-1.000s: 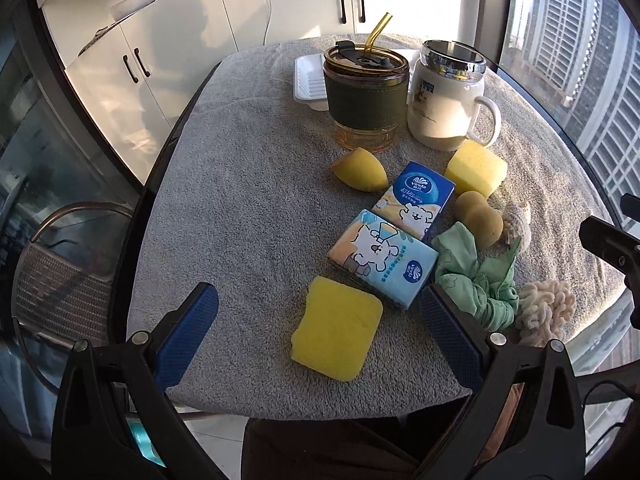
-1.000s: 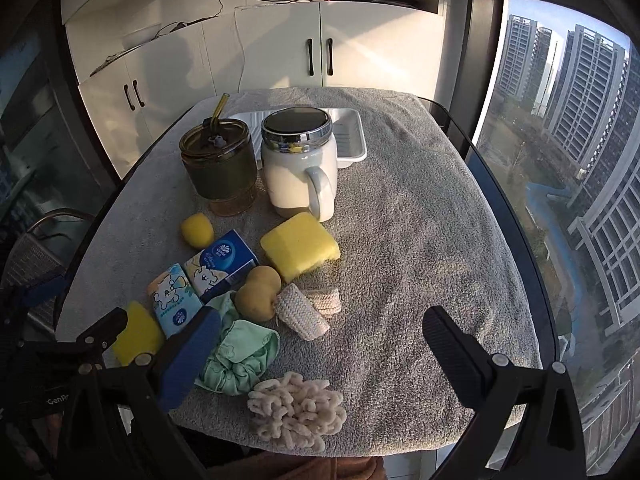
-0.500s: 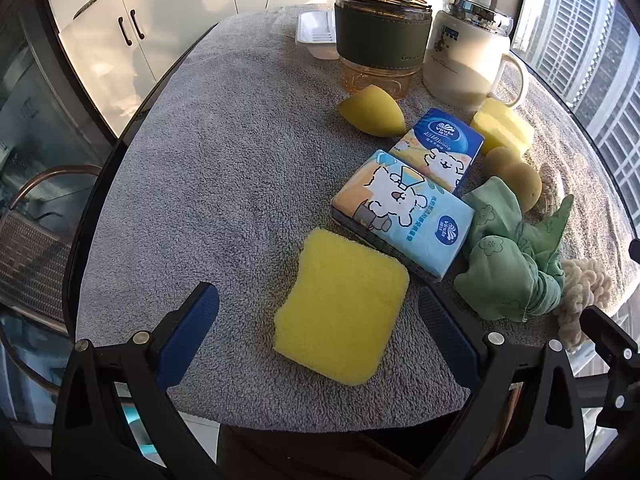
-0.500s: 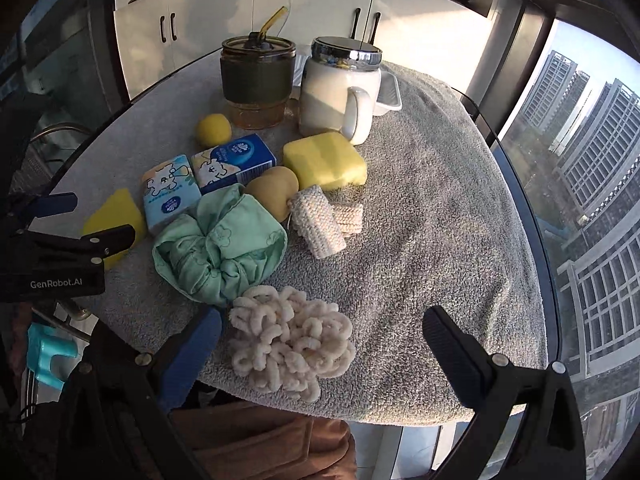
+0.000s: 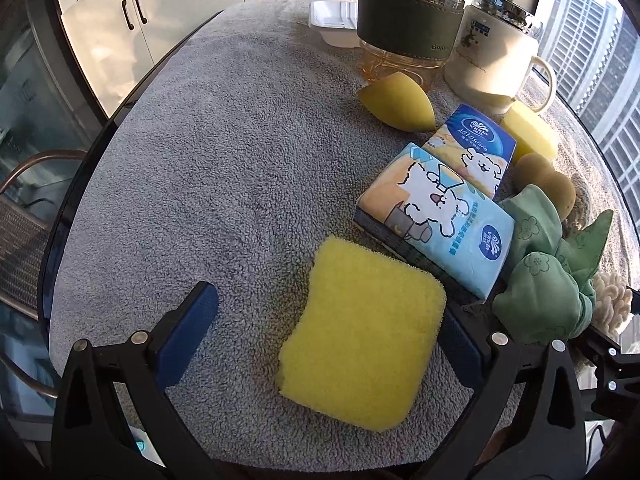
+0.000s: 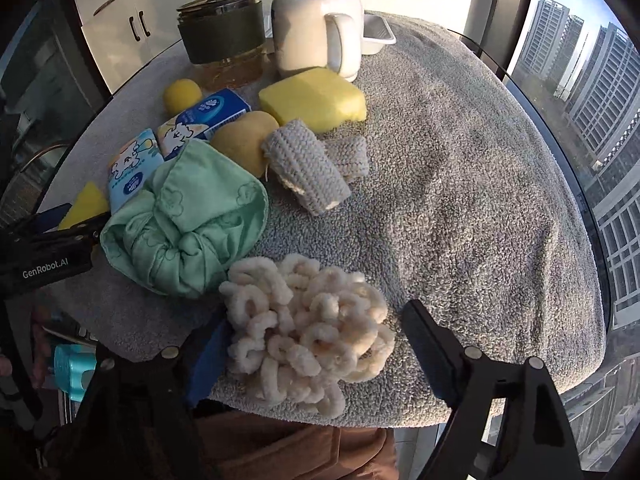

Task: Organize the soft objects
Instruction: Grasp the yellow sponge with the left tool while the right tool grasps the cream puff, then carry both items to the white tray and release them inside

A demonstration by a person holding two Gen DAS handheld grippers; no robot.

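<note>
Both grippers are held low at the near edge of the towel-covered table point(image 5: 224, 152), jaws spread, nothing grasped.

The left gripper point(image 5: 332, 328) is seen with its jaws released on either side of a flat yellow sponge point(image 5: 362, 334); the right finger lies just beside the sponge's edge, the left finger stays apart from it. At 1 o'clock from this sponge a light-blue tissue pack point(image 5: 436, 224) is found, with a second, dark-blue tissue pack point(image 5: 474, 146) beyond it. The right gripper point(image 6: 312, 350) is likewise spread, flanking a cream looped scrunchie point(image 6: 306, 324); contact cannot be confirmed. A knotted green cloth point(image 6: 188, 220) is recorded at 10 o'clock from the scrunchie, touching it. A second yellow sponge point(image 6: 314, 98) lies in front of the white mug point(image 6: 316, 26), beside the glass tumbler point(image 6: 222, 36).
</note>
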